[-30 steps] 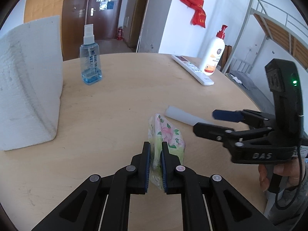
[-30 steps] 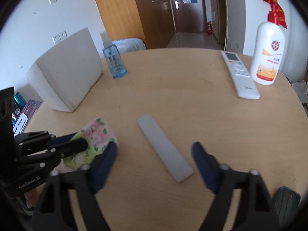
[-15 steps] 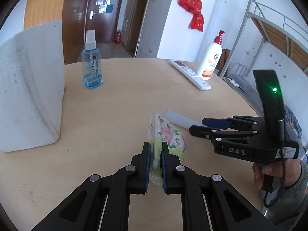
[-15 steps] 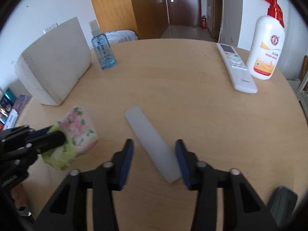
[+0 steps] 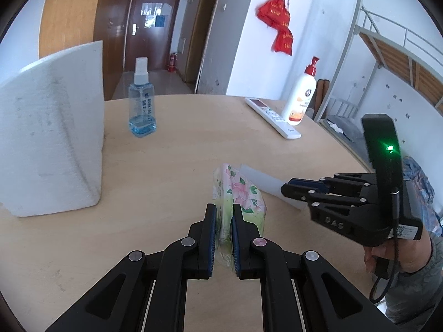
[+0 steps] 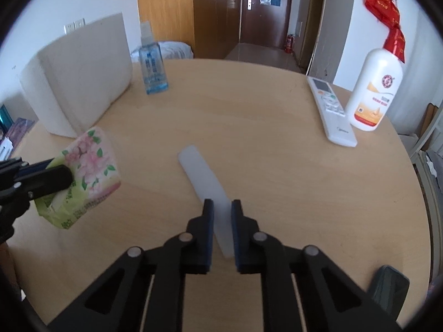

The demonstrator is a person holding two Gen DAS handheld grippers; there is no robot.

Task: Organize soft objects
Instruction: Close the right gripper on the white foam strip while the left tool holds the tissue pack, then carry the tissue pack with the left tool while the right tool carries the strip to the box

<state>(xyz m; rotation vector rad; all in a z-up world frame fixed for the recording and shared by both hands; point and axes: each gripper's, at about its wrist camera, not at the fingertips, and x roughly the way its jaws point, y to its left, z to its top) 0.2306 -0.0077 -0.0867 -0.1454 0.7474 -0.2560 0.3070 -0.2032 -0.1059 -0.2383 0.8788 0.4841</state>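
On the round wooden table, the left hand-held gripper clamps a floral tissue pack; the right hand-held gripper, just closed, pinches a translucent white strip.

1. Round light-wood worktop: smooth, matt finish with faint grain.
2. Floral-printed green and pink tissue pack: thin glossy plastic film, crinkled where pinched.
3. Flat translucent white strip: smooth, frosted, matt plastic or silicone; which one cannot be told.
4. Large white foam block: rough, grainy, matt surface.
5. Clear blue-tinted spray bottle: glossy transparent plastic.
6. White pump bottle: smooth, semi-gloss plastic with a printed label.
7. White remote control: smooth plastic.
8. Black left tongs and right tongs: matt black plastic, shiny metal pivot pins, blue ribbed pads.
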